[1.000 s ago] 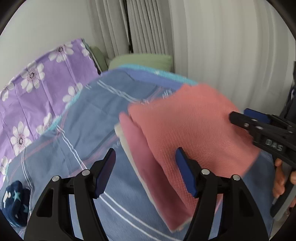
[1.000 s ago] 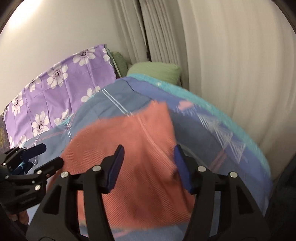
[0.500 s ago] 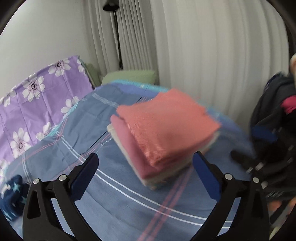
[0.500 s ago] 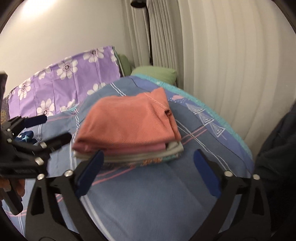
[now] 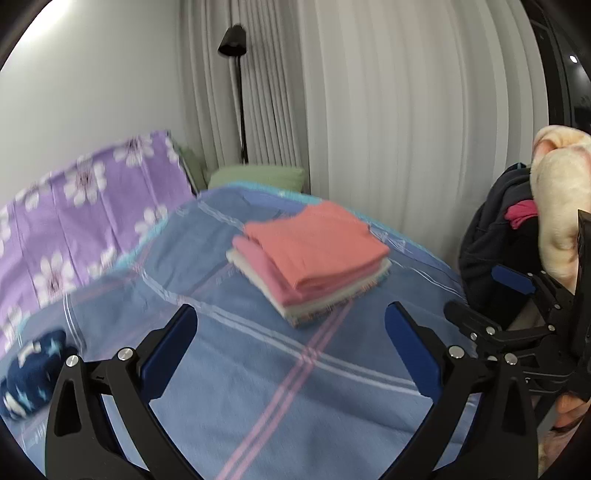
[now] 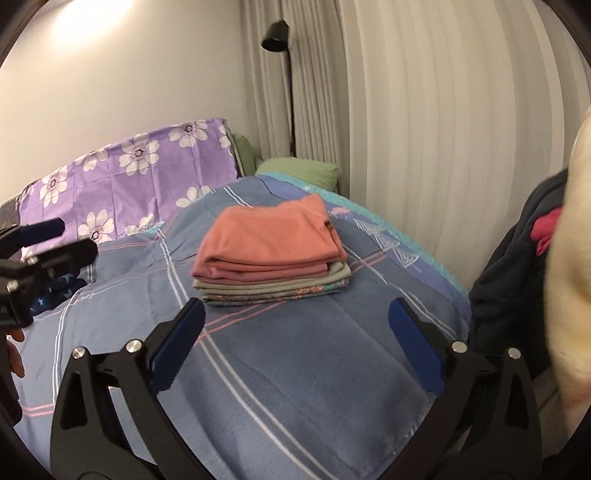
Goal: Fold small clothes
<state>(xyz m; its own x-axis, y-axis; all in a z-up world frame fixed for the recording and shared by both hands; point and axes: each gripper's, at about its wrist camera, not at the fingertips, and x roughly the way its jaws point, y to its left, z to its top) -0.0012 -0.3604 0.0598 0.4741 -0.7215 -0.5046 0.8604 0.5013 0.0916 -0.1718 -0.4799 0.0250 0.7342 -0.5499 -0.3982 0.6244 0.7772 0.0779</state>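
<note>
A stack of folded clothes (image 5: 314, 251) (image 6: 269, 236) lies on the blue plaid bedcover (image 5: 258, 387) (image 6: 295, 369), with a coral garment on top and pink, grey and patterned layers below. My left gripper (image 5: 290, 312) is open wide, short of the stack, with nothing between its fingers. My right gripper (image 6: 295, 306) is also open wide and empty, a little way back from the stack. Each gripper shows at the edge of the other's view: the right gripper (image 5: 474, 291) and the left gripper (image 6: 74, 236). A crumpled navy garment with stars (image 5: 33, 365) (image 6: 62, 291) lies at the left.
A purple floral cover (image 6: 122, 177) and a green pillow (image 6: 299, 170) sit at the head of the bed. A black floor lamp (image 6: 277, 35) stands before white curtains. At the right are dark clothes (image 6: 517, 277) and a cream fuzzy fabric (image 6: 569, 258).
Both grippers opened wide and drew back from the coral garment, which now lies on top of the stack. More of the room shows in both views.
</note>
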